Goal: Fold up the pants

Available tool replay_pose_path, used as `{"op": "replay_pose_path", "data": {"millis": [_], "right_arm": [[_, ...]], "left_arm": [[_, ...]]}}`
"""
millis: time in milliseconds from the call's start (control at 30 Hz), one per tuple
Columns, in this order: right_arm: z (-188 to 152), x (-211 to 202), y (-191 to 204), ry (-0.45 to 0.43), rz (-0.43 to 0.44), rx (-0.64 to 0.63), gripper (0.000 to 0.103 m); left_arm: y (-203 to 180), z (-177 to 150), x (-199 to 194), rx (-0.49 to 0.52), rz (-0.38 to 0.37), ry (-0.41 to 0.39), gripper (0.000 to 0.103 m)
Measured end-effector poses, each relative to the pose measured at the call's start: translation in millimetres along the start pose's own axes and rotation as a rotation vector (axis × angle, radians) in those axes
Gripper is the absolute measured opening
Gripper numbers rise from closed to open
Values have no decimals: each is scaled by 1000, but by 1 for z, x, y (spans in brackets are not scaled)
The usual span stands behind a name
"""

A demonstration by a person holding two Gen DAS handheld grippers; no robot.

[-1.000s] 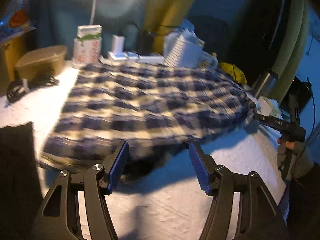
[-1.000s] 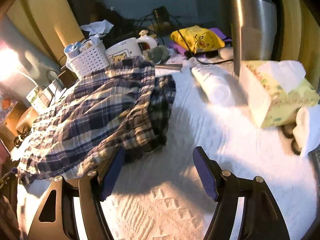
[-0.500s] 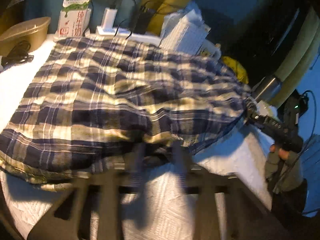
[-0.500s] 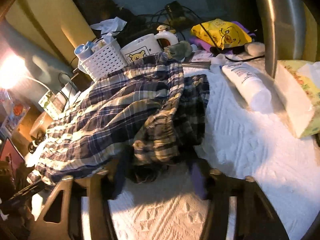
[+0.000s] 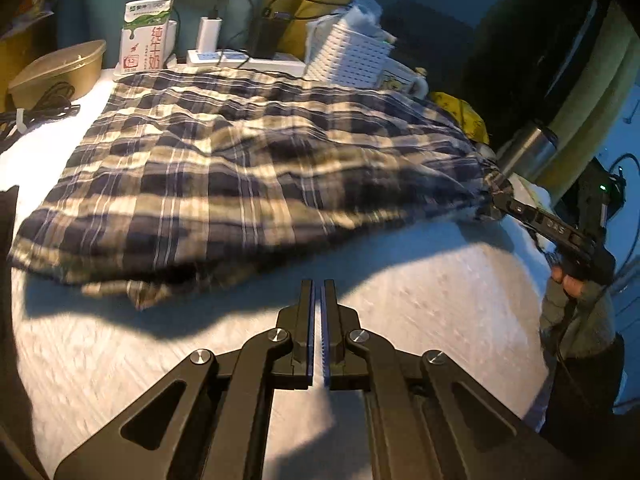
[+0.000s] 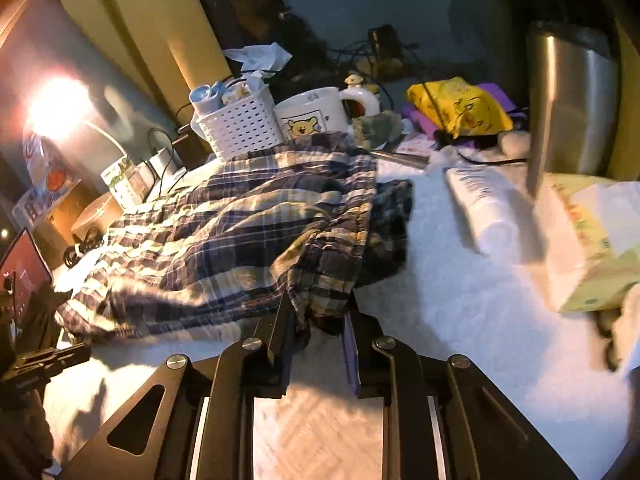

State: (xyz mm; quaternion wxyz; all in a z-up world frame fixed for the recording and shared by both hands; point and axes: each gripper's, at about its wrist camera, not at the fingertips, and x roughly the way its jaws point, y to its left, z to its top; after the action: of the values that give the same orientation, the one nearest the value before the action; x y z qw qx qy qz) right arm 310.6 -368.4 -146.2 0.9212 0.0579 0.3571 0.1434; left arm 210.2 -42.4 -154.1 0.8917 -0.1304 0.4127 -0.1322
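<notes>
Right wrist view shows the right gripper (image 6: 318, 318), its jaws having just been closing, pinched on the bunched waistband end of the plaid pants (image 6: 248, 236), which lie spread across the white bedcover (image 6: 460, 320). The left gripper (image 5: 319, 312) has just snapped closed on nothing, short of the cloth's near edge, so it likely needs reopening and moving forward onto the hem before both ends lift together. Both grippers tilt downward toward the bed.
</notes>
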Motion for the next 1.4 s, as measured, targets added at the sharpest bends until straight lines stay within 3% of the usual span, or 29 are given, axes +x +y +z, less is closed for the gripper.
{"op": "replay_pose_path", "data": {"millis": [267, 400, 500, 533, 567, 700, 767, 833, 900, 1200, 1400], "right_arm": [[-19, -16, -8, 24, -98, -54, 21], [-33, -15, -7, 41, -129, -31, 22], [-33, -22, -7, 6, -189, 12, 44], [-33, -24, -6, 2, -210, 17, 63], [-32, -27, -5, -12, -219, 23, 71], [-30, -33, 3, -23, -270, 14, 71], [-26, -35, 6, -29, -285, 12, 71], [-22, -36, 8, -29, -299, 5, 71], [-18, -35, 9, -27, -305, -2, 71], [3, -20, -2, -37, -280, 24, 71], [8, 6, -14, -8, -240, 91, 71]], "left_arm": [[-19, -15, -23, 70, -2, -2, 1], [-5, -12, -35, 118, 69, -16, 2], [15, -2, -37, 133, 151, -27, 2], [21, 2, -38, 137, 163, -32, 2], [27, 5, -40, 145, 172, -38, 3], [53, 20, -42, 163, 251, -56, 3], [67, 27, -40, 149, 265, -53, 14], [80, 33, -40, 133, 278, -66, 54], [92, 38, -39, 108, 281, -82, 64], [139, 51, -18, -41, 303, -46, 64], [145, 46, -18, -68, 281, -44, 64]]}}
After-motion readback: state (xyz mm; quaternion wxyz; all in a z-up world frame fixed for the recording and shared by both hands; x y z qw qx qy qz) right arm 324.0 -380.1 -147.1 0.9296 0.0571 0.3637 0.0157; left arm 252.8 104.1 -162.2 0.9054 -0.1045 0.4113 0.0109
